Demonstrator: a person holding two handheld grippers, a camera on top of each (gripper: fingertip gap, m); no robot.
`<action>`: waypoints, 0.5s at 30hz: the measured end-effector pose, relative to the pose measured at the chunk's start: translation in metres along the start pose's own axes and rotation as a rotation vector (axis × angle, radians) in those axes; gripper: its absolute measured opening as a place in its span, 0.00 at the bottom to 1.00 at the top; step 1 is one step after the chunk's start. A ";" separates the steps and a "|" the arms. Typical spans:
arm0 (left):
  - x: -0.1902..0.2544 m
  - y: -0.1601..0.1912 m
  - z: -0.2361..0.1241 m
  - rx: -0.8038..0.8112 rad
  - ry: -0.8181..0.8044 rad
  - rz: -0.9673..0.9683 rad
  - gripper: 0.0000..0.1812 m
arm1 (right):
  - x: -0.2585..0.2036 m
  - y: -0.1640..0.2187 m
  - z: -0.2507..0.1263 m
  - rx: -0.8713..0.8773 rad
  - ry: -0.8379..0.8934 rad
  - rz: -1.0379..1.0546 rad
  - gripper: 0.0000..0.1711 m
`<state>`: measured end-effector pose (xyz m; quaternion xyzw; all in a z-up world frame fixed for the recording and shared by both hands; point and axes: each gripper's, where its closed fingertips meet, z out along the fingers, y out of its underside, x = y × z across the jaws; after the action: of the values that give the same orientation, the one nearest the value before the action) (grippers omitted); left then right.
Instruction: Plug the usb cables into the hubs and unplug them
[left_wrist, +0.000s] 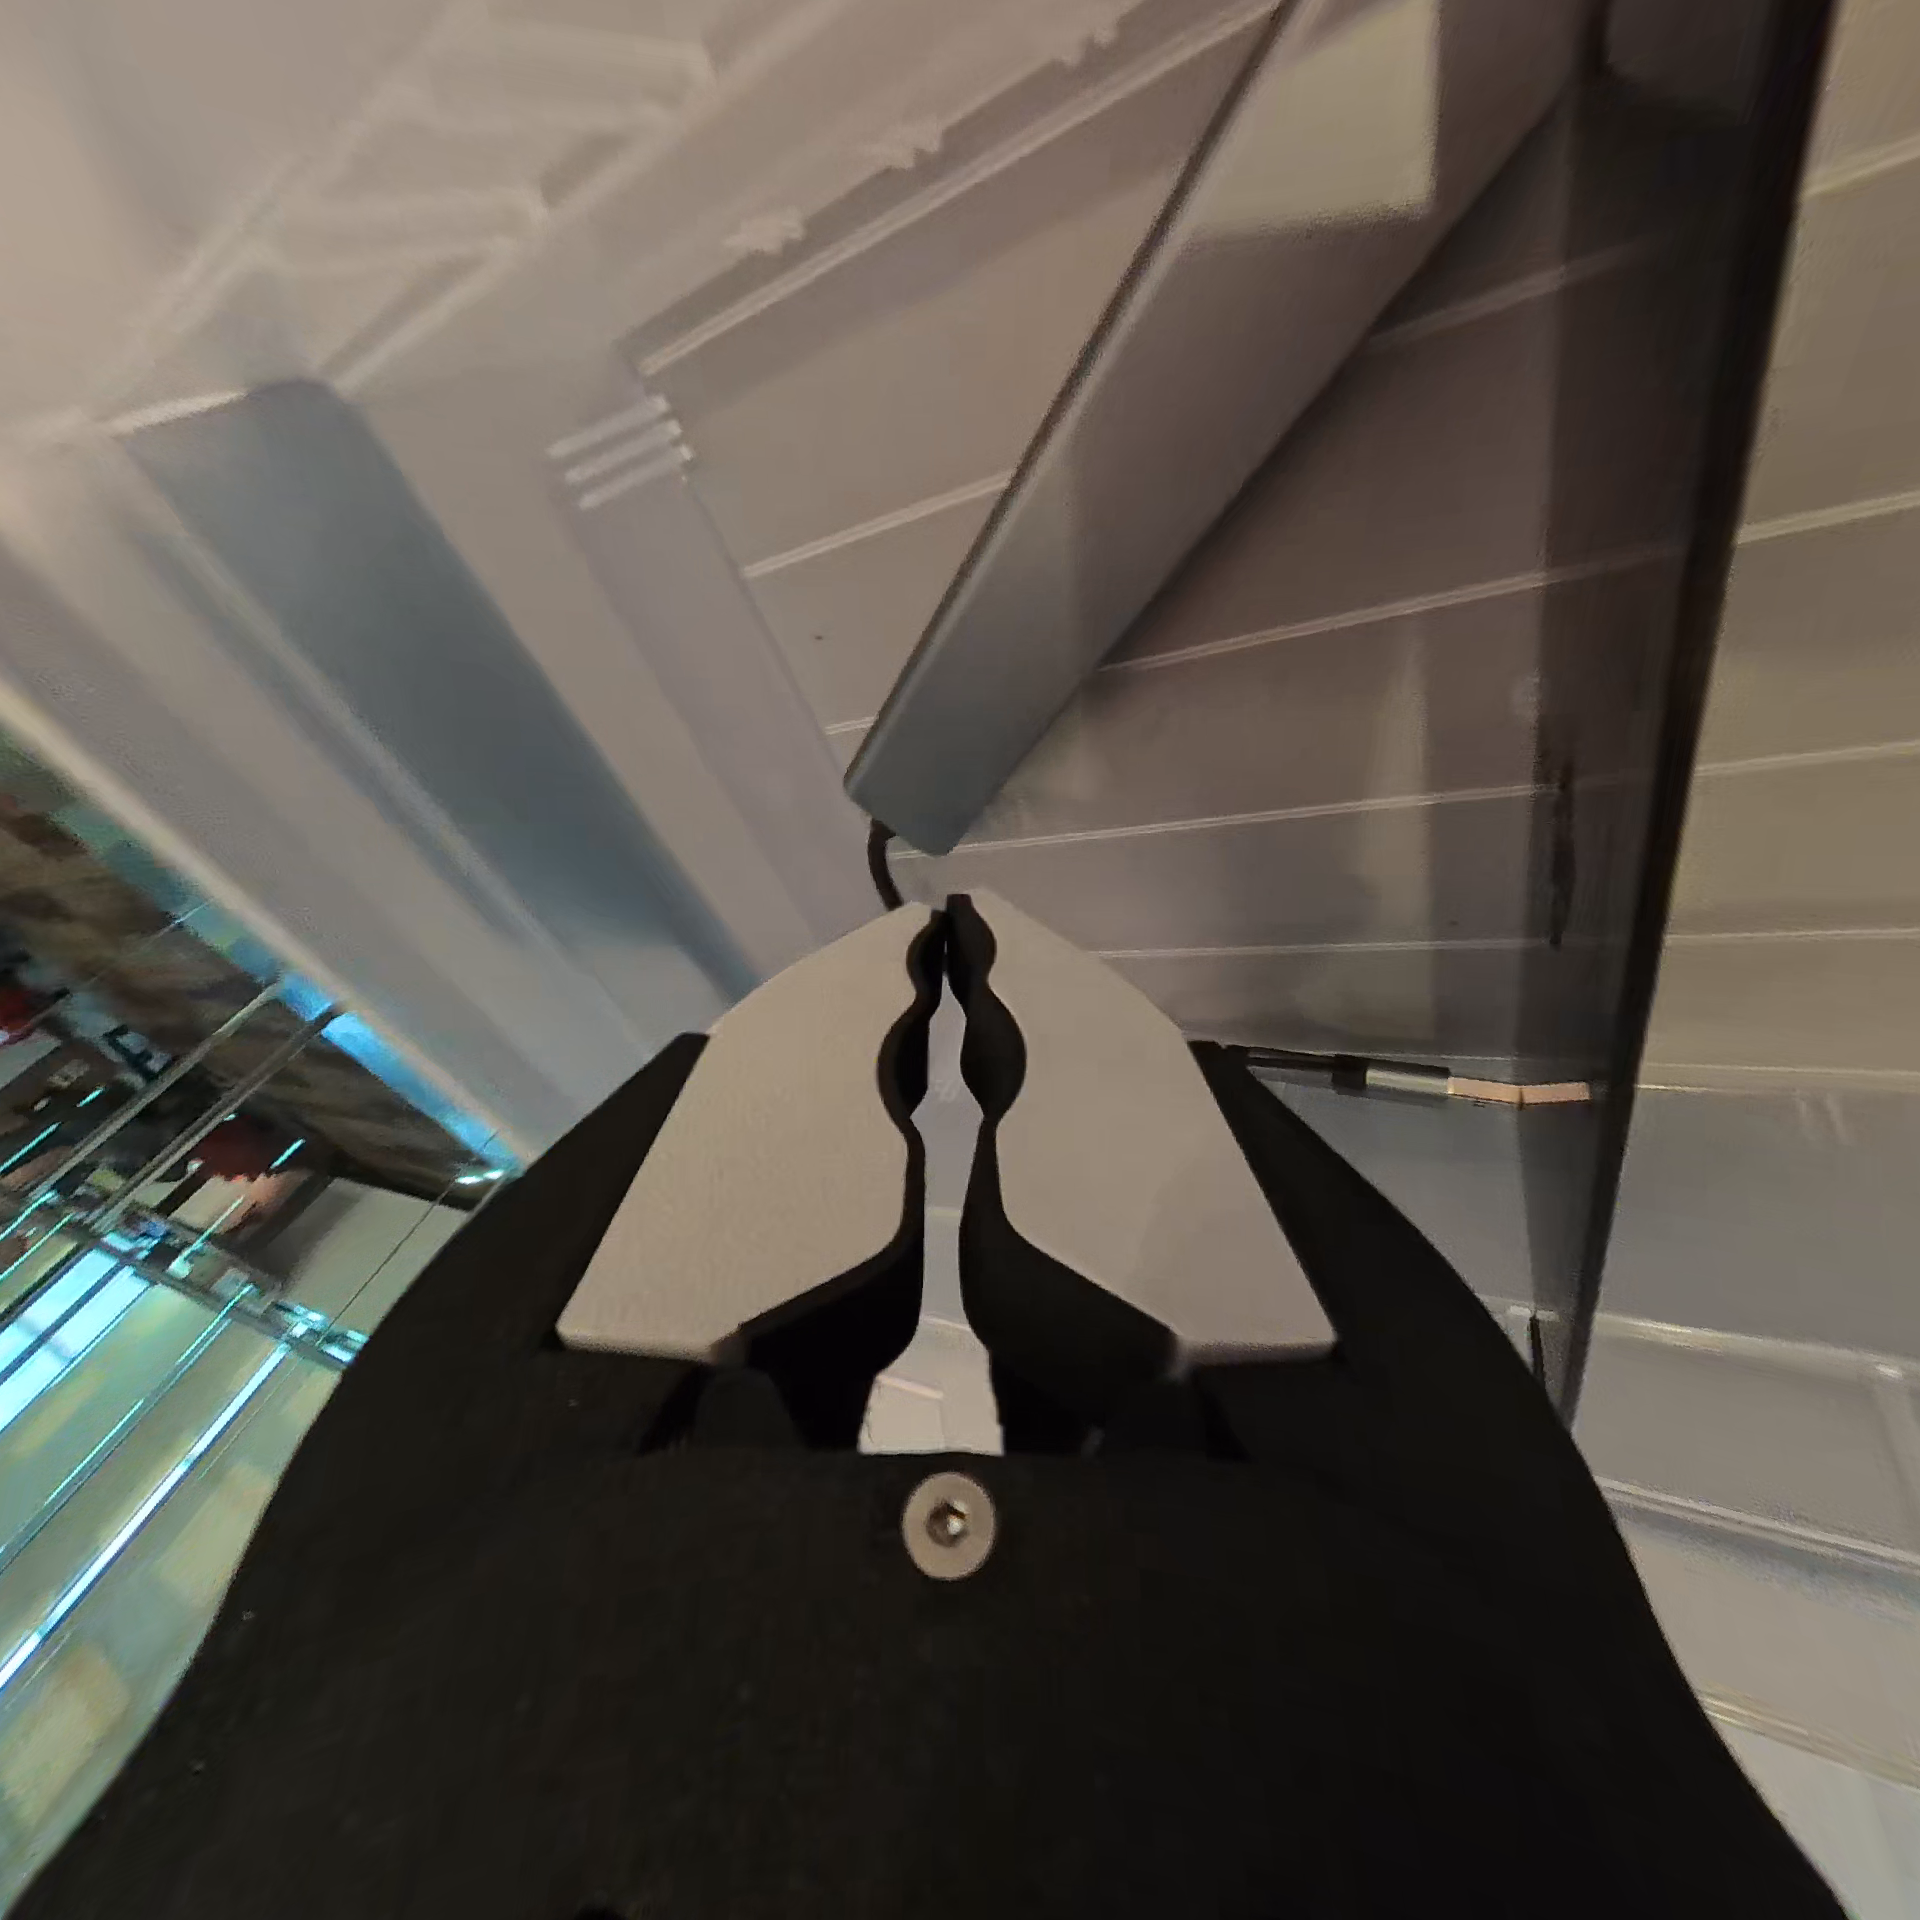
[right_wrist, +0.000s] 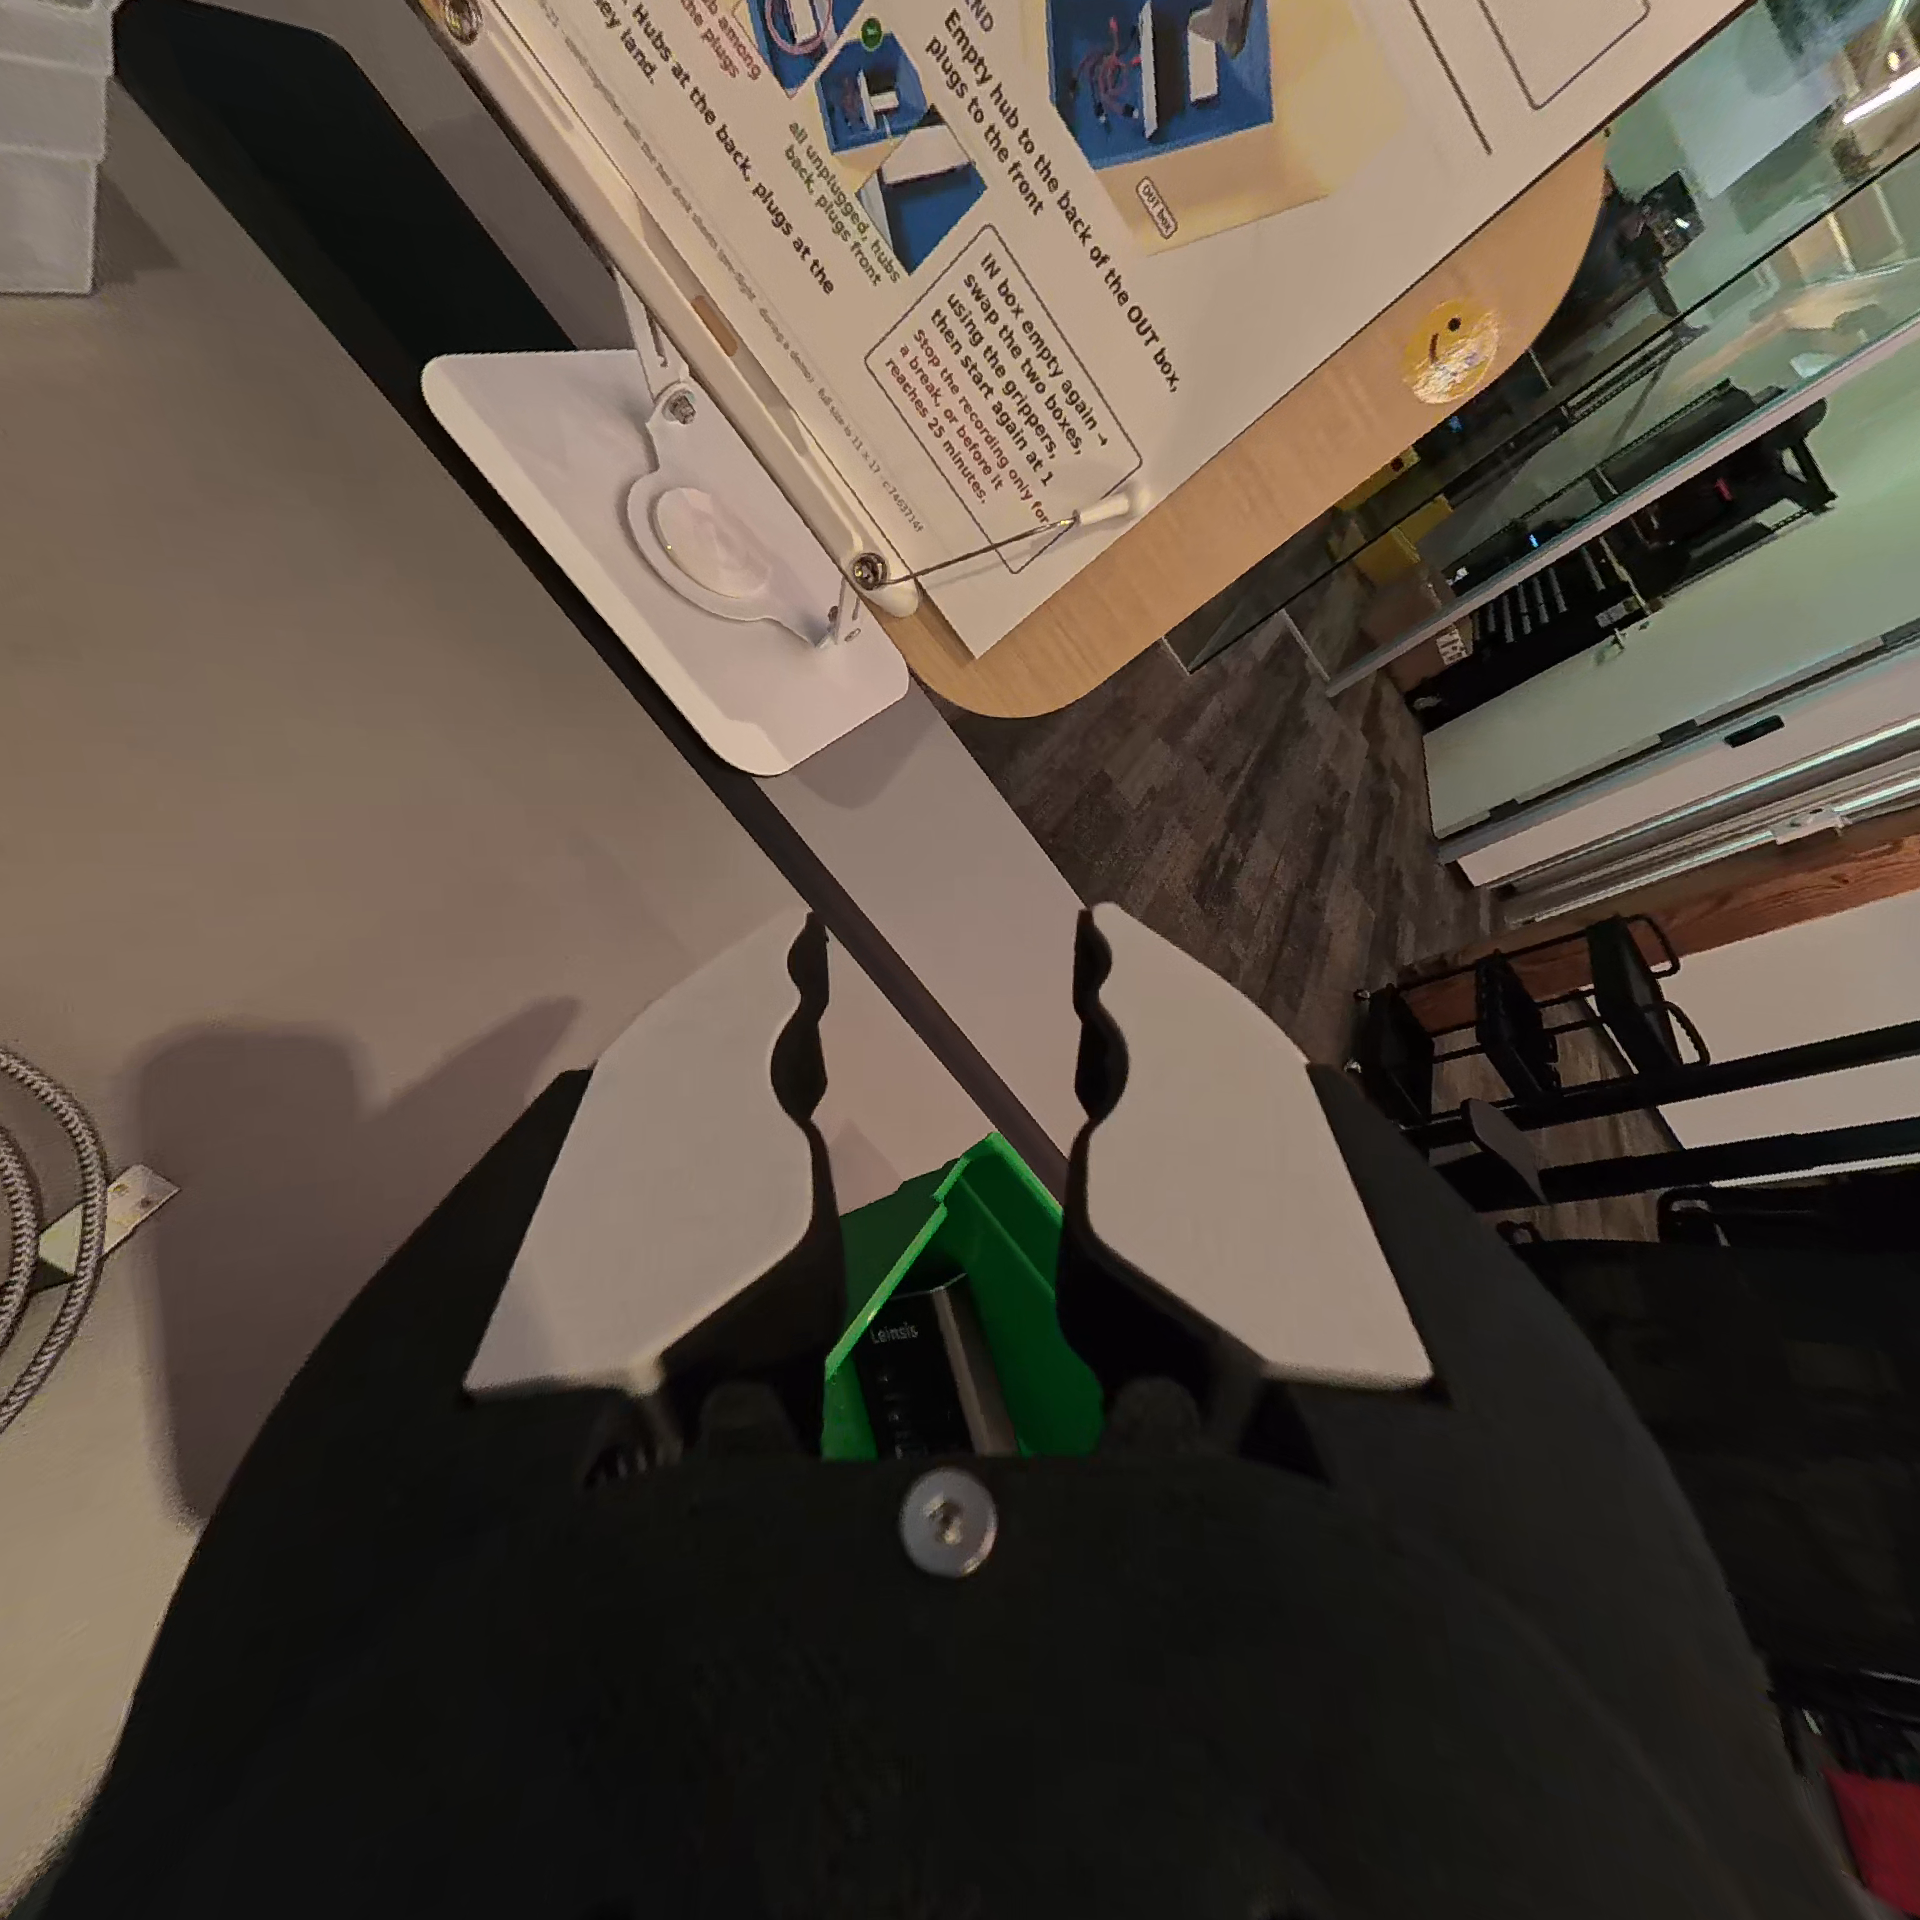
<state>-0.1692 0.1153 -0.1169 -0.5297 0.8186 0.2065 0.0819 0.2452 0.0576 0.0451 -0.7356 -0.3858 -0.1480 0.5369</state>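
Note:
In the left wrist view my left gripper (left_wrist: 950, 908) is shut, its tips pinching a thin black cable (left_wrist: 879, 858) that curls out of the near end of a long grey hub (left_wrist: 1122, 499). The hub slants up and to the right over a clear ribbed plastic box (left_wrist: 1351, 831). A silver usb plug (left_wrist: 1455, 1087) lies to the right, by the box wall. In the right wrist view my right gripper (right_wrist: 948, 923) is open and empty above the table edge. A grey braided cable (right_wrist: 42, 1195) lies at the far left of that view.
A green holder (right_wrist: 997, 1226) with a black device (right_wrist: 904, 1382) in it sits under the right gripper. A white stand base (right_wrist: 540, 457) carries a tilted instruction board (right_wrist: 1039, 260). The dark table edge (right_wrist: 727, 769) runs diagonally; floor and black chair frames (right_wrist: 1558, 1049) lie beyond. One gripper's finger ends stand about 45 centimeters off the other's.

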 end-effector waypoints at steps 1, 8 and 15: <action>0.002 -0.002 0.005 0.000 0.024 0.000 0.04 | 0.000 -0.001 -0.001 0.004 -0.003 0.002 0.27; 0.000 -0.019 0.029 0.019 0.130 0.044 0.31 | 0.004 0.004 -0.001 0.003 -0.006 0.010 0.27; 0.009 -0.024 0.031 0.078 0.312 0.131 0.24 | 0.003 0.016 0.007 -0.046 -0.015 0.009 0.27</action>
<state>-0.1540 0.1129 -0.1538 -0.4973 0.8615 0.0948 -0.0391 0.2571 0.0633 0.0335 -0.7505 -0.3832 -0.1488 0.5175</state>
